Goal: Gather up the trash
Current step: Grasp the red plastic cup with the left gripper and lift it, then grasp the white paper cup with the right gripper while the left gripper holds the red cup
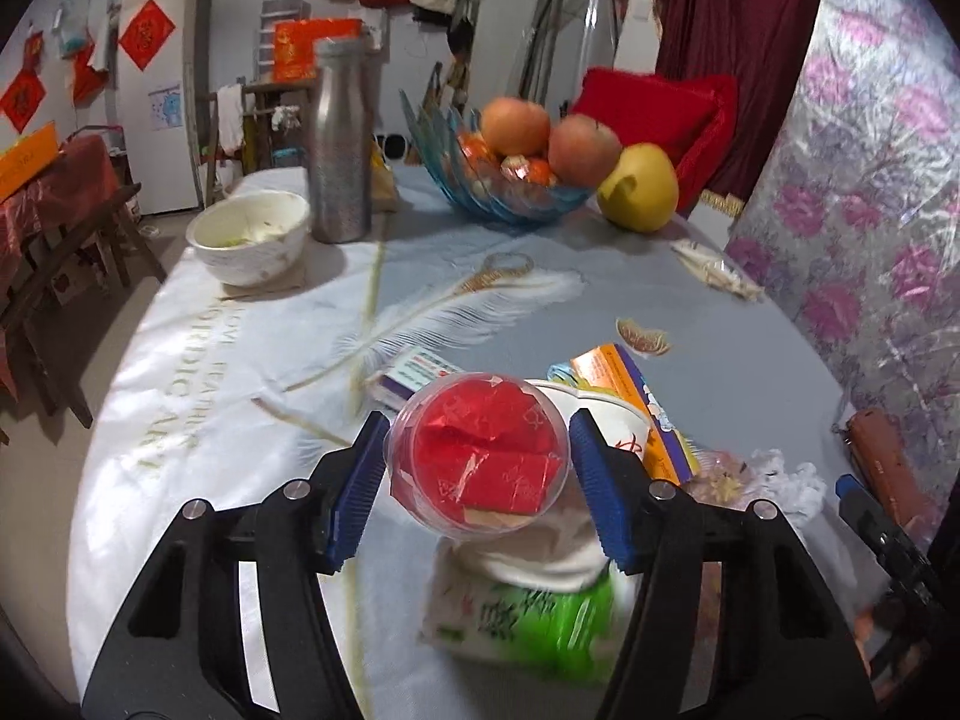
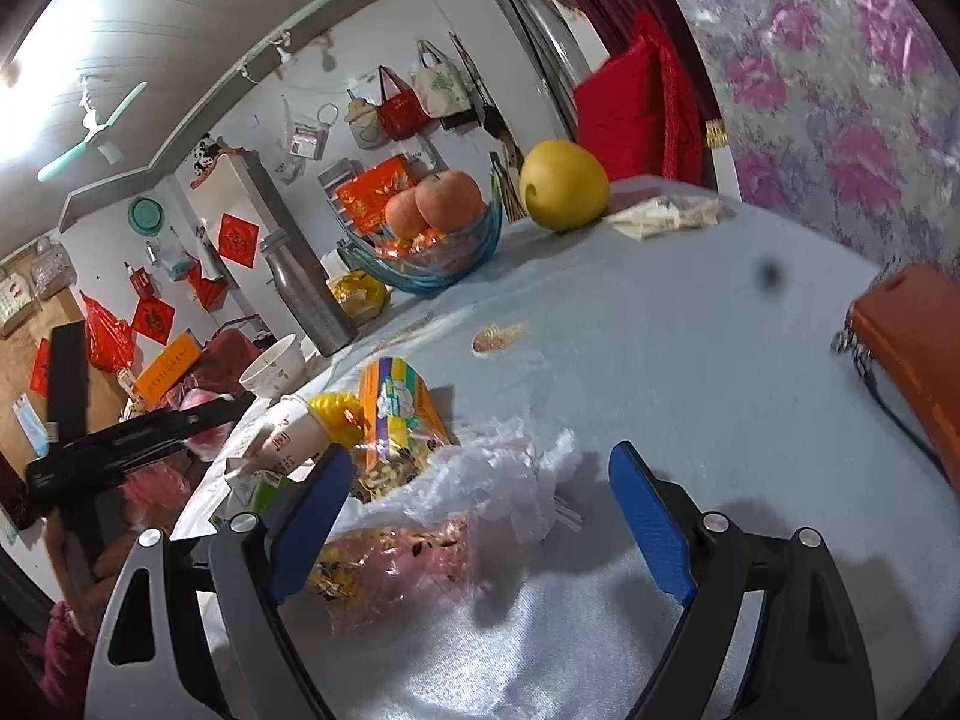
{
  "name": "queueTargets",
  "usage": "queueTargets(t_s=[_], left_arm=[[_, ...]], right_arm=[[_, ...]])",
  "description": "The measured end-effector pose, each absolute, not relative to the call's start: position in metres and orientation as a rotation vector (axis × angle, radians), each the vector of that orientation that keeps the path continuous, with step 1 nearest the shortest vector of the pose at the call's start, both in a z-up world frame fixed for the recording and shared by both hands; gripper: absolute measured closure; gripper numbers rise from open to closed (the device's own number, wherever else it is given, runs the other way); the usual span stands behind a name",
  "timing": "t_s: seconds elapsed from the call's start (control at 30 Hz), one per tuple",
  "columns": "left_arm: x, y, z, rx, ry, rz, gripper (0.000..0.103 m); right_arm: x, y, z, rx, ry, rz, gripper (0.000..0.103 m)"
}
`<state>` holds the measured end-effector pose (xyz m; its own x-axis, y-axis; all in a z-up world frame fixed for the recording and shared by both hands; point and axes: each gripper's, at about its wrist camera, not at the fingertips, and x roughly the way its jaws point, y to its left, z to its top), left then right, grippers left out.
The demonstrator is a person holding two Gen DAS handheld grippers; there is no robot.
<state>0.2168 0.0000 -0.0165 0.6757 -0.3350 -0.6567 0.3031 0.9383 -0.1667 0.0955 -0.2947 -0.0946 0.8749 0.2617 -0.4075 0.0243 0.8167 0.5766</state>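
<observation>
A clear plastic cup (image 1: pixel 480 456) stuffed with red wrappers sits tilted between the blue pads of my left gripper (image 1: pixel 477 420), which is shut on it above a green tissue pack (image 1: pixel 528 612). Just behind lie a paper cup (image 1: pixel 618 426), an orange snack packet (image 1: pixel 630 384) and a small blue-and-white box (image 1: pixel 420 372). My right gripper (image 2: pixel 480 453) stands open over a crumpled clear plastic bag (image 2: pixel 480 480) holding seed shells (image 2: pixel 390 558); its pads do not press on the bag. The same paper cup (image 2: pixel 294 432) and snack packet (image 2: pixel 396 408) lie to its left.
At the far side of the table stand a white bowl (image 1: pixel 252 240), a metal bottle (image 1: pixel 339 144), a blue glass fruit bowl (image 1: pixel 510 192) and a yellow fruit (image 1: pixel 639 192). An orange case (image 2: pixel 912 348) lies at the right. The table's edge (image 1: pixel 120 360) curves along the left.
</observation>
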Motion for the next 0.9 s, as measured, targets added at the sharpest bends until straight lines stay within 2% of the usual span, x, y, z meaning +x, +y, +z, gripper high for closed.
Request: queueTargets(t_s=[0.3,0.5,0.9], left_arm=[[0.187,0.052,-0.009,-0.119,0.706,-0.311,0.042],[0.175,0.074,-0.016,-0.144,0.699,-0.278,0.042],[0.177,0.1,-0.031,-0.195,0.715,-0.274,0.042]], right_arm=[[0.106,-0.266,-0.045,0.595,0.435,0.315,0.017],[0.155,-0.218,-0.041,0.633,0.586,0.487,0.024],[0.222,-0.168,-0.066,0.657,0.807,0.502,0.027]])
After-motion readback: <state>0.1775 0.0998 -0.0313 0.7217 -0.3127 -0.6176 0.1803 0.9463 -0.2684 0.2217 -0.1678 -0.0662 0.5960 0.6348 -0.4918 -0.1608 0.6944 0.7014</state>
